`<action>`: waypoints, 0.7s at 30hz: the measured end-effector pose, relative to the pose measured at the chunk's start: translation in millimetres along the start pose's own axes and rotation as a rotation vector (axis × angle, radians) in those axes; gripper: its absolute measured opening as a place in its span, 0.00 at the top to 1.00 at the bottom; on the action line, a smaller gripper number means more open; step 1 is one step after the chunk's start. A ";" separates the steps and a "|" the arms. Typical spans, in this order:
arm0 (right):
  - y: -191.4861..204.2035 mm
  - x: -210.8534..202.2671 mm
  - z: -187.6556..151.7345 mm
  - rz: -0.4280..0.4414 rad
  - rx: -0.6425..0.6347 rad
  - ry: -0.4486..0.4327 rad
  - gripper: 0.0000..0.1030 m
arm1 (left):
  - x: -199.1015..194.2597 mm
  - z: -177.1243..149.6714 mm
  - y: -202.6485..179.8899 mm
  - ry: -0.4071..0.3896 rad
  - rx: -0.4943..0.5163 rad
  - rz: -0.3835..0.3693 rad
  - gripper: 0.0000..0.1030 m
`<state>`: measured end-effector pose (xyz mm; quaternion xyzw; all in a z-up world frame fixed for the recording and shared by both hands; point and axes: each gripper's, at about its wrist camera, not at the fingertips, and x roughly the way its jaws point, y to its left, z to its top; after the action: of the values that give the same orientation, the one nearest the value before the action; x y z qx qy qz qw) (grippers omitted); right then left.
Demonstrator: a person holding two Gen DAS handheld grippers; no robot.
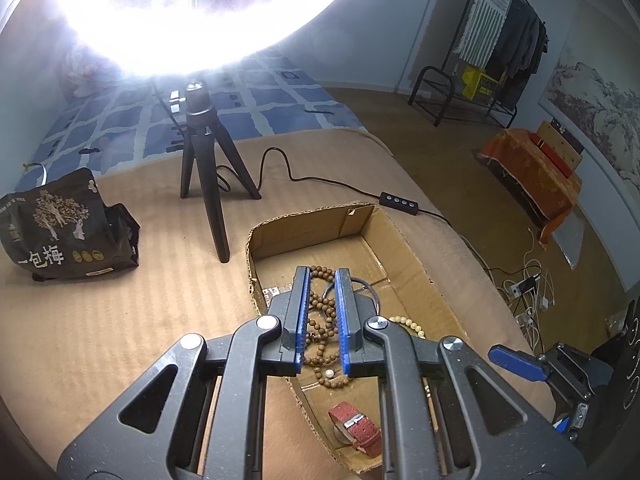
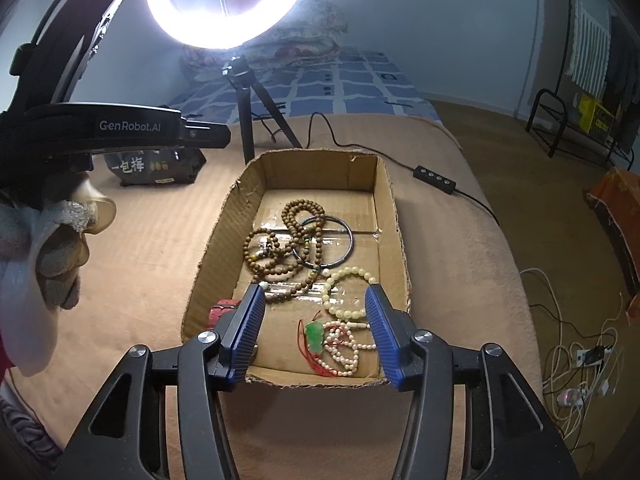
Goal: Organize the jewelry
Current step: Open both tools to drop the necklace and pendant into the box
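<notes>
At the centre of the right wrist view sat an open cardboard box (image 2: 390, 216) on a tan blanket (image 2: 140, 240), holding the jewelry. A long strand of brown wooden beads (image 2: 280, 252) lay coiled in the middle of the box, crossing a dark metal bangle (image 2: 349, 249). Just below the bangle, toward lower right, lay a pale yellow bead bracelet (image 2: 340, 308), and nearer the bottom edge a pearl string (image 2: 344, 346) touched a green pendant on red cord (image 2: 314, 336). A red watch strap (image 2: 218, 308) showed at the box's lower left, partly hidden. The right gripper (image 2: 316, 330) hovered at the near end of the box, its jaws spread wide with nothing between them.

In the left wrist view, the left gripper (image 1: 322, 312) hung over the box (image 1: 400, 236), jaws narrowed but parted, the wooden beads (image 1: 320, 308) visible in the gap below; whether they touched could not be told. The red strap (image 1: 356, 426) lay at lower centre. A tripod (image 1: 208, 168) carrying a ring light (image 2: 228, 0) stood in the upper part of the frame, with a dark snack bag (image 1: 60, 228) at left.
</notes>
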<state>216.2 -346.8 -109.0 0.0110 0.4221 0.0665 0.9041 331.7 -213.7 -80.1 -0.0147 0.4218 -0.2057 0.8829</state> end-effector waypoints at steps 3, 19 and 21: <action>3.2 -8.0 0.5 -0.006 -0.003 -0.015 0.50 | -11.3 -1.5 -0.3 -0.010 -0.001 0.001 0.90; 24.9 -62.7 -3.6 -0.075 -0.057 -0.097 0.50 | -107.8 -26.0 -4.6 -0.117 0.028 0.027 0.90; 27.1 -67.8 -4.6 -0.082 -0.061 -0.102 0.50 | -120.8 -32.2 -5.5 -0.131 0.035 0.031 0.90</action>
<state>166.6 -328.9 -58.3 -0.0303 0.3733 0.0414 0.9263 238.0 -168.6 -10.5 -0.0061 0.3594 -0.1977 0.9120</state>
